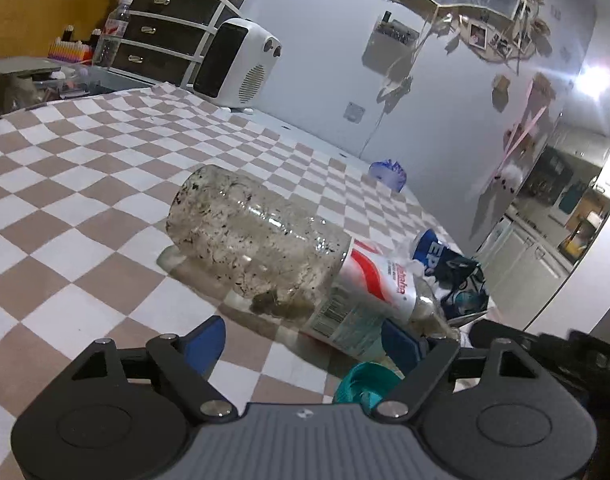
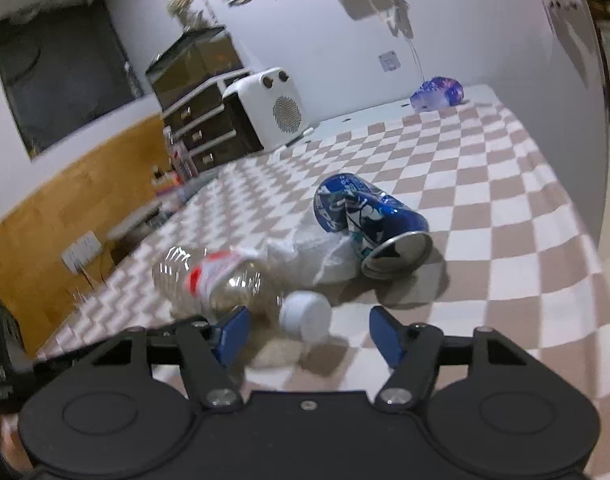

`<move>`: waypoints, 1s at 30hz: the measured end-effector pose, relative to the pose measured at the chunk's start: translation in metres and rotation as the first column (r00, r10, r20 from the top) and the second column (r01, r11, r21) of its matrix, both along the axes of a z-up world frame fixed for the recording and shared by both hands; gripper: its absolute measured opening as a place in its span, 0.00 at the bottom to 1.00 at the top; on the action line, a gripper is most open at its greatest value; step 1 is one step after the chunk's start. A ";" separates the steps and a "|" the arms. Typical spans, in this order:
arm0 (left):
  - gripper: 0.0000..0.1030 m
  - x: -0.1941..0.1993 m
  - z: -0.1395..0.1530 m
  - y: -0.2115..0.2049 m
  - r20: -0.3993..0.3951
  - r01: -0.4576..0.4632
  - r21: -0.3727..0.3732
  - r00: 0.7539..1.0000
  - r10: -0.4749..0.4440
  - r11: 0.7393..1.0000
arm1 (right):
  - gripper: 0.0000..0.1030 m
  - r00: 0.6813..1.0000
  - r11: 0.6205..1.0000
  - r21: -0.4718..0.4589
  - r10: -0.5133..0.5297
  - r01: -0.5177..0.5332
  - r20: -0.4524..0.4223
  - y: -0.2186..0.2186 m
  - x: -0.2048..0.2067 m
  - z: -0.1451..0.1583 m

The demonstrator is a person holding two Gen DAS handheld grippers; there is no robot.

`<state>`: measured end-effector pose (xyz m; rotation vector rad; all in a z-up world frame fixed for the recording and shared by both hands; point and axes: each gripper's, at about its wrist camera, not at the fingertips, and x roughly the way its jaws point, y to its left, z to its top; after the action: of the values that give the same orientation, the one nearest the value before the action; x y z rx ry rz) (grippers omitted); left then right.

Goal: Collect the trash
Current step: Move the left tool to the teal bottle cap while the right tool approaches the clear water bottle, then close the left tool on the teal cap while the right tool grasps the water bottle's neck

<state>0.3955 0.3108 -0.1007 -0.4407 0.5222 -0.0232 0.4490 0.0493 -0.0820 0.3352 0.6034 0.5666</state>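
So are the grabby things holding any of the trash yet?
No. Both stand open, holding nothing. The left hand-held gripper has the dirty plastic bottle just ahead of it; the right hand-held gripper is near the bottle's white cap.

On the checkered cloth [image 1: 85, 168] in front of me I count one clear plastic bottle [image 1: 265, 248] lying on its side, with one white cap [image 2: 307, 314] on its near end. Just right of it lies one crushed blue can [image 2: 369, 220], and between the two sits one crumpled white wrapper [image 2: 317, 258]. At the far right edge of the table there is one blue-purple bag [image 2: 439, 92]. Far left I count one white heater [image 2: 275, 110], one drawer unit [image 1: 161, 36] with three drawers, and one upright water bottle [image 1: 113, 32] beside it. I hold two grippers, each with two blue pads [image 2: 233, 332].
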 end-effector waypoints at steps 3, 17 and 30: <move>0.82 -0.001 0.001 -0.003 0.004 0.006 0.004 1.000 -0.006 1.000 | 0.66 1.000 1.000 0.009 0.002 -0.001 -0.003 0.007 0.009 -0.003; 0.82 -0.010 0.004 -0.048 -0.039 0.211 0.174 0.977 -0.207 0.962 | 0.30 0.996 0.995 -0.059 0.084 -0.086 -0.028 -0.005 -0.011 -0.002; 0.55 -0.015 0.001 -0.064 -0.096 0.226 0.289 0.974 -0.207 0.930 | 0.26 0.980 0.942 -0.290 0.192 -0.169 0.052 -0.016 -0.055 0.019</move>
<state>0.3808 0.2469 -0.1000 -0.0862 0.6251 -0.1418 0.3941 0.0334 -0.0627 -0.0158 0.6330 0.6565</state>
